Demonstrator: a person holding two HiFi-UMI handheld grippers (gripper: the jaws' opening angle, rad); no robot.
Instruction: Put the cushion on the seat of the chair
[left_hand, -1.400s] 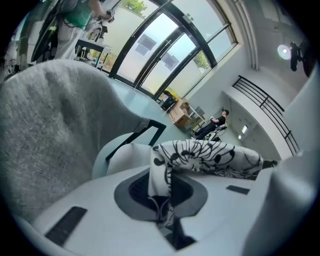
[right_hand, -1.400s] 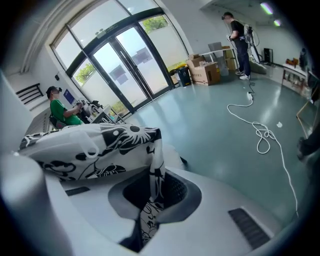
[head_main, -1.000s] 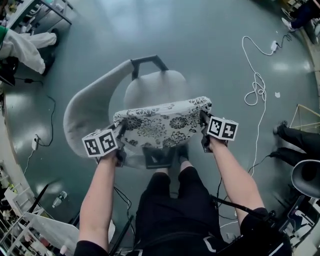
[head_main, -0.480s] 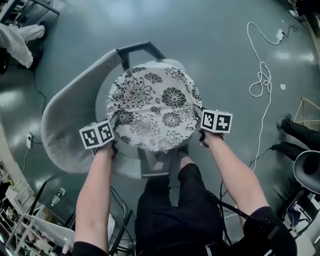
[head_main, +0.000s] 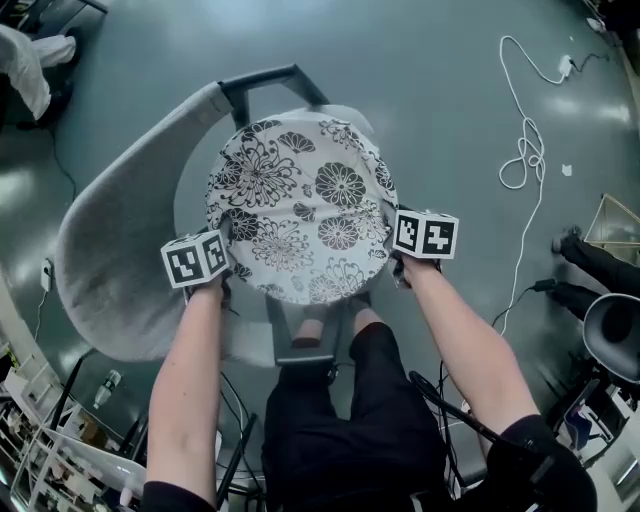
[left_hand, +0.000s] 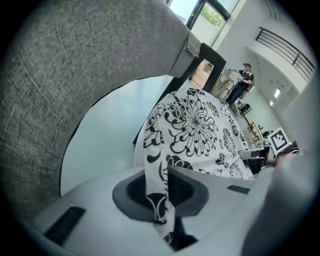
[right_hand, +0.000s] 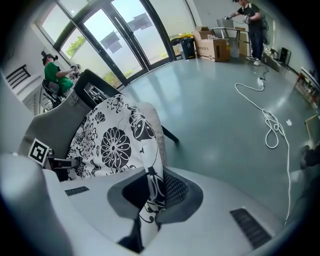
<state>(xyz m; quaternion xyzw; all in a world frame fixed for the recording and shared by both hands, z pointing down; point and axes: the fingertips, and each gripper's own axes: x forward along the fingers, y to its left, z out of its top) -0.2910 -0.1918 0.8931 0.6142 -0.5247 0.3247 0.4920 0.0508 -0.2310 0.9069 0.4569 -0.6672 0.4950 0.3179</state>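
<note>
A round white cushion (head_main: 300, 210) with black flowers lies flat over the pale seat (head_main: 352, 114) of a grey chair, whose curved backrest (head_main: 110, 260) wraps the left side. My left gripper (head_main: 230, 245) is shut on the cushion's near-left edge, and a fold of the fabric (left_hand: 200, 125) runs down between the left gripper's (left_hand: 157, 200) pads. My right gripper (head_main: 393, 228) holds the near-right edge. Its jaws are opening slightly, with the cushion (right_hand: 110, 145) fabric still pinched in the right gripper (right_hand: 152, 195).
A white cable (head_main: 525, 150) loops across the green floor at the right. Someone's shoes (head_main: 590, 265) stand at the right edge, and a person in white (head_main: 30, 70) is at the top left. My own legs (head_main: 340, 400) are against the chair's front. Cardboard boxes (right_hand: 215, 47) stand far off.
The cushion went from being held up edge-on above the chair to lying flat over the seat. Both grippers sank with it, still gripping its near edge.
</note>
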